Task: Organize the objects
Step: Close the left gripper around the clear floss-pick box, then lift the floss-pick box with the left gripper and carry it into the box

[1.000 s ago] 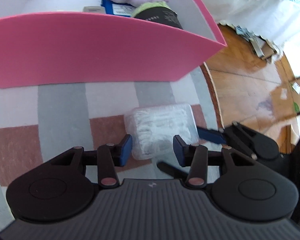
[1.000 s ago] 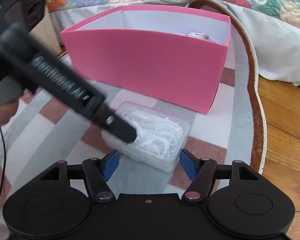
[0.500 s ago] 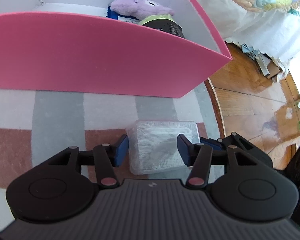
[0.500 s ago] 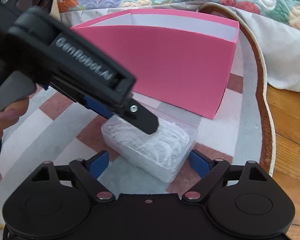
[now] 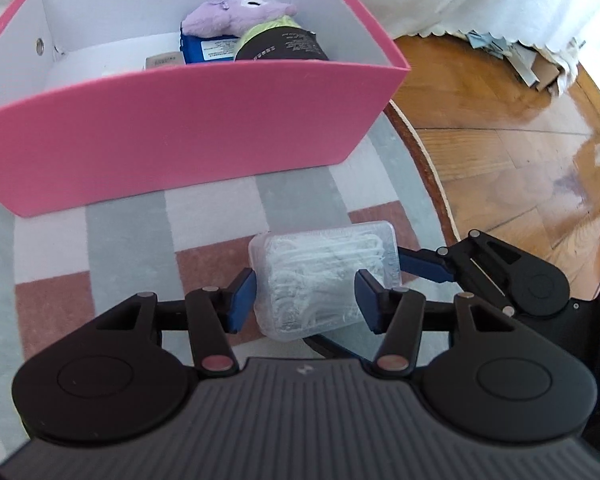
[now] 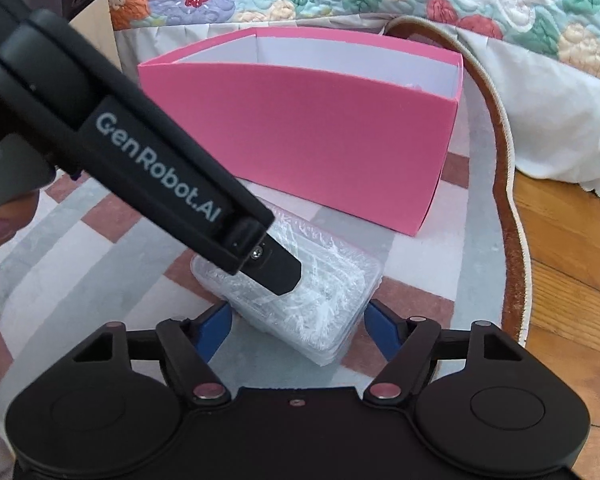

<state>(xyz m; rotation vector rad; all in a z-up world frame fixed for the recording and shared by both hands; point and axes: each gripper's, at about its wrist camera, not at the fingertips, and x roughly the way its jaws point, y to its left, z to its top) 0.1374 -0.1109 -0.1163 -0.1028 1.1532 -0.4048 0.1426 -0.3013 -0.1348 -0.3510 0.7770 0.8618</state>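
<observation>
A clear plastic case of white floss picks (image 5: 324, 280) lies on the striped rug in front of a pink box (image 5: 188, 136). My left gripper (image 5: 306, 300) is open, with its blue pads on either side of the case, close to its short sides. My right gripper (image 6: 296, 326) is open and straddles the same case (image 6: 320, 300) from another side. The left gripper's black body (image 6: 140, 168) crosses the right wrist view, its fingertip (image 6: 278, 276) over the case. The box holds a purple plush (image 5: 236, 16), a blue pack and a dark roll.
The rug's brown edge (image 5: 428, 184) runs to the right of the case, with wooden floor (image 5: 520, 152) beyond. A floral quilt and white bed skirt (image 6: 540, 120) hang behind the pink box (image 6: 300, 136). Cardboard scraps (image 5: 532, 64) lie under the bed skirt.
Both grippers have moved in over the floss case, so that it sits between both pairs of fingers. The right gripper's jaws opened wider. The case has stayed on the rug.
</observation>
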